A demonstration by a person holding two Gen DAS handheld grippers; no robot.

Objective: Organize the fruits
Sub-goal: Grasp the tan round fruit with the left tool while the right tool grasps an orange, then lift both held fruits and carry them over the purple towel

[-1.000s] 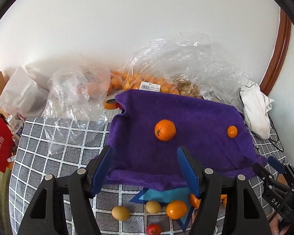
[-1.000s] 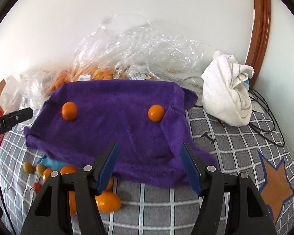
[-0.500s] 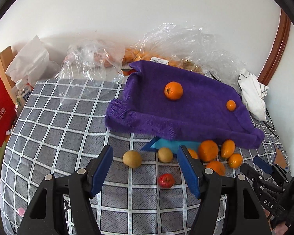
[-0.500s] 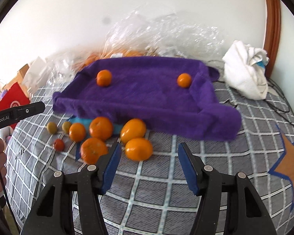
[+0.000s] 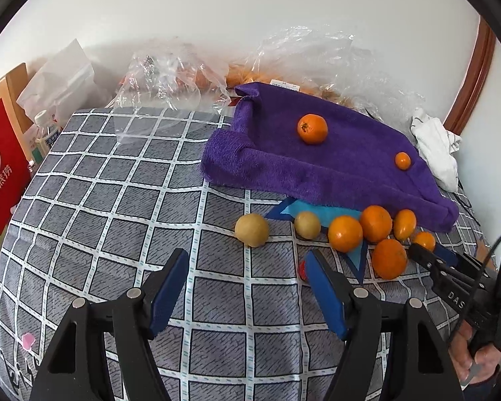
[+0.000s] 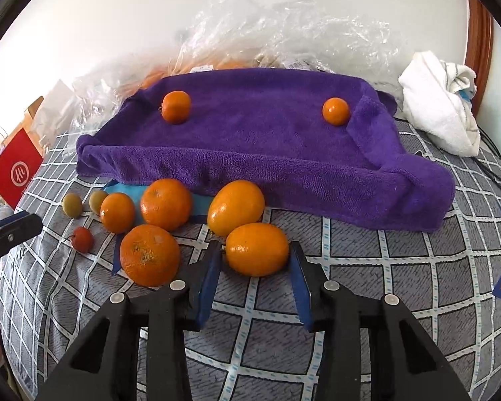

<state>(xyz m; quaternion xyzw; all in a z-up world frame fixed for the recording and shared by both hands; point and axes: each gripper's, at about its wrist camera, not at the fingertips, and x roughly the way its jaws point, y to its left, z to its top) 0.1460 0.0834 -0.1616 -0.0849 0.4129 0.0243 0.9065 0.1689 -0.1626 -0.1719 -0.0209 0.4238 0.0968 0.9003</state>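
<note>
Hiding behind left gripper (image 5: 247, 264) fingers (image 5: 324, 284), red fruit (image 5: 303, 270), mostly unseen

It looked like a lived-in home, likely a bedroom: a grey quilted cover with a white grid pattern (image 5: 117, 207) spread below a plain white wall (image 5: 217, 6), a brown wooden door frame (image 6: 479, 33), crumpled clear plastic grocery bags (image 6: 284, 33) and a red paper shopping bag (image 5: 0, 167).

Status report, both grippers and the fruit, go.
Right gripper open, straddling an oval orange fruit. Left gripper open, empty. Two oranges on the purple towel. Nothing blocking.
</note>
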